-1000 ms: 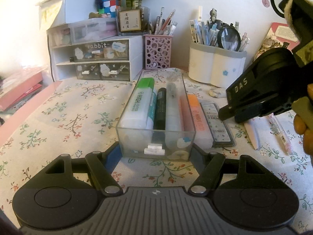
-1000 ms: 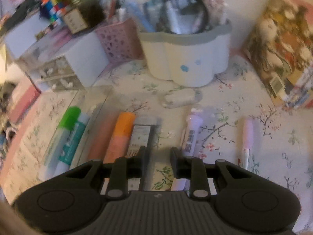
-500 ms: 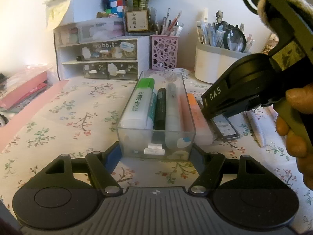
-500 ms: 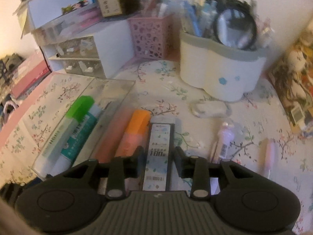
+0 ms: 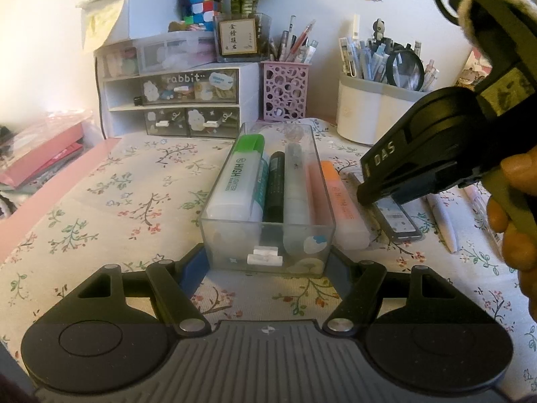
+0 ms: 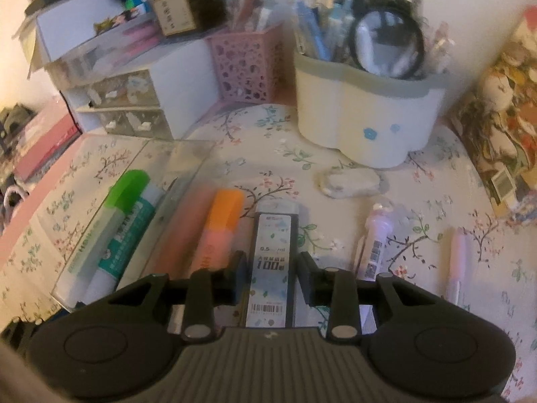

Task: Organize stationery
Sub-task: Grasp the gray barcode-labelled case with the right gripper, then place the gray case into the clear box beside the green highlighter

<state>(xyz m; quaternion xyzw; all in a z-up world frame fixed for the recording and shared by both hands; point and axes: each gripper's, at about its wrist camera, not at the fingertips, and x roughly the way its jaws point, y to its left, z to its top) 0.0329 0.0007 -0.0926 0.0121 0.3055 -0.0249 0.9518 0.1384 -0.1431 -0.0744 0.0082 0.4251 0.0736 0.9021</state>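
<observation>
Your left gripper (image 5: 268, 262) rests low on the floral counter (image 5: 134, 201), its jaws spread wide on either side of the near end of a clear plastic tray (image 5: 268, 235). The blue-edged fingers sit at the tray's 2 near corners; you cannot tell from this view whether they press on its walls. Inside the tray lie a green-capped highlighter (image 5: 238, 174), a teal-labelled tube beside it, a black pen (image 5: 275, 181) and a clear pen (image 5: 295, 184), all lengthwise.

Just right of the tray, outside it, an orange-capped highlighter (image 6: 221, 231) lies parallel to the tray wall. Next to that lies a flat pencil lead case (image 6: 273, 262) marked 0.5 and 100.

Your right gripper (image 6: 272, 275) is lowered over the lead case, jaws apart, 1 finger on each long side of the case with a narrow gap showing on both sides. In the left wrist view, the gripper's black body covers the far end of the case.

Further right on the counter lie a lilac-capped pen (image 6: 377, 238) and a pale pink pen (image 6: 456, 262), well apart from the tray. At the back stand a white pen holder (image 6: 365, 114), a pink perforated cup (image 5: 285, 90) and a small drawer unit (image 5: 174, 100)
</observation>
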